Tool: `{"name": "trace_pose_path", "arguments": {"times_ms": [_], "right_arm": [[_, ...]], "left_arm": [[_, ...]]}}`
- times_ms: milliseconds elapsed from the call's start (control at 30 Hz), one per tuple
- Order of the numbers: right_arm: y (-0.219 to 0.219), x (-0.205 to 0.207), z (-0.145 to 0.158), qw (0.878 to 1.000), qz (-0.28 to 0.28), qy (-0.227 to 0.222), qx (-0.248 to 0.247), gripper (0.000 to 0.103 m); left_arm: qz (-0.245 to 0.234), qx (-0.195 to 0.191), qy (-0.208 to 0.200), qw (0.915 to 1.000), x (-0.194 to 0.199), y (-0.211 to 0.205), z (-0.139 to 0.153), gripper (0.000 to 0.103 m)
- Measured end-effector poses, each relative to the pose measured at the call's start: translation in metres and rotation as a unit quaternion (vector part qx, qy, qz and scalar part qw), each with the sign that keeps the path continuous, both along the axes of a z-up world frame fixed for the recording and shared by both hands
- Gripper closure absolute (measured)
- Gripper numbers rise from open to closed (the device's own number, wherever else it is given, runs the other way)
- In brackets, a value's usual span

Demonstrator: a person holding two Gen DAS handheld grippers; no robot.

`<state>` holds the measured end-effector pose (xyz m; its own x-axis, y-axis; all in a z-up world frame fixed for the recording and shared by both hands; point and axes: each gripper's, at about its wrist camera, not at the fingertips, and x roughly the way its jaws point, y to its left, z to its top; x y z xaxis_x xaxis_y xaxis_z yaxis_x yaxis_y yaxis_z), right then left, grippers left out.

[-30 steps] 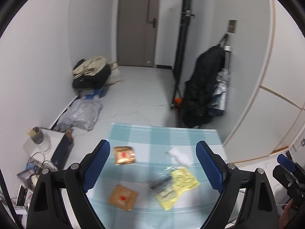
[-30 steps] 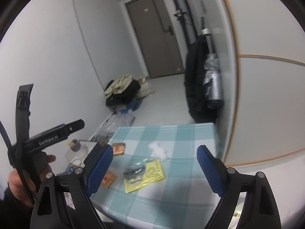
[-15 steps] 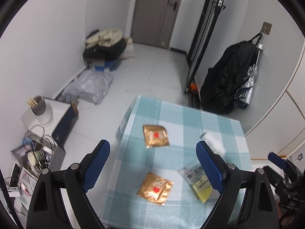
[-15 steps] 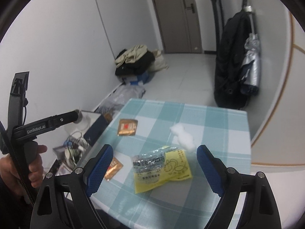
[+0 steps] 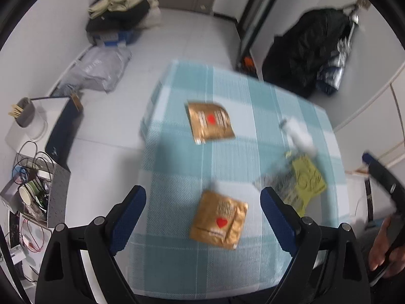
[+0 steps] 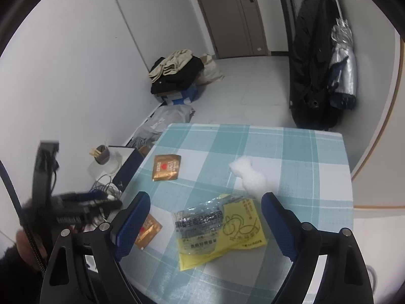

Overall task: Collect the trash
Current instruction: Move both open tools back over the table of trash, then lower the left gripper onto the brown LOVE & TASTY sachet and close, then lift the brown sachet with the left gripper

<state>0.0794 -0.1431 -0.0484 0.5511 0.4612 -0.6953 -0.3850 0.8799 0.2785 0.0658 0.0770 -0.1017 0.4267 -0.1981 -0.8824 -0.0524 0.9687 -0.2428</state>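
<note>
A: Left wrist view: left gripper [image 5: 203, 204] wide open, empty, above the near gold foil sachet [image 5: 219, 220] on the checked tablecloth [image 5: 174, 258].

B: Right gripper [image 6: 205, 216], equally open, frames the yellow plastic wrapper [image 6: 220, 230]. Approach stage, probably; next, descend and pinch.

left wrist: above table [image 5: 177, 152], facing down | right wrist: lower, oblique | shared: table [image 6: 291, 147]

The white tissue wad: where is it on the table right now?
The tissue wad lies on the checked tablecloth toward its right side, just beyond the yellow wrapper and right of the far gold sachet.
</note>
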Motion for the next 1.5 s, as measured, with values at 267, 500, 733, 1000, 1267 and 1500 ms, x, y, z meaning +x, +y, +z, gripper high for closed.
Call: {"name": "trace_pose_path", "arguments": {"times_ms": [267, 500, 733, 1000, 1267, 1500], "right_arm": [[0.002, -0.002, -0.005, 1.0, 0.004, 0.014, 0.001, 0.013], [-0.002, -0.006, -0.004, 1.0, 0.005, 0.024, 0.017, 0.013], [-0.008, -0.014, 0.003, 1.0, 0.001, 0.003, 0.014, 0.013], [-0.014, -0.024, 0.001, 1.0, -0.004, 0.008, 0.018, 0.013], [-0.02, -0.035, 0.005, 1.0, -0.01, -0.012, 0.007, 0.013], [-0.029, -0.039, 0.006, 1.0, -0.022, -0.015, 0.006, 0.013]], "left_arm": [[-0.065, 0.048, 0.06, 0.9949, -0.002, -0.026, -0.031, 0.013], [-0.08, 0.091, 0.071, 0.9901, -0.005, -0.035, -0.037, 0.013], [-0.105, 0.13, 0.06, 0.9842, -0.009, -0.045, -0.037, 0.019], [-0.127, 0.129, 0.048, 0.9823, -0.013, -0.058, -0.033, 0.049], [-0.115, 0.113, 0.043, 0.9859, -0.011, -0.052, -0.032, 0.071], [-0.069, 0.059, 0.049, 0.9947, -0.005, -0.035, -0.03, 0.099]]}}
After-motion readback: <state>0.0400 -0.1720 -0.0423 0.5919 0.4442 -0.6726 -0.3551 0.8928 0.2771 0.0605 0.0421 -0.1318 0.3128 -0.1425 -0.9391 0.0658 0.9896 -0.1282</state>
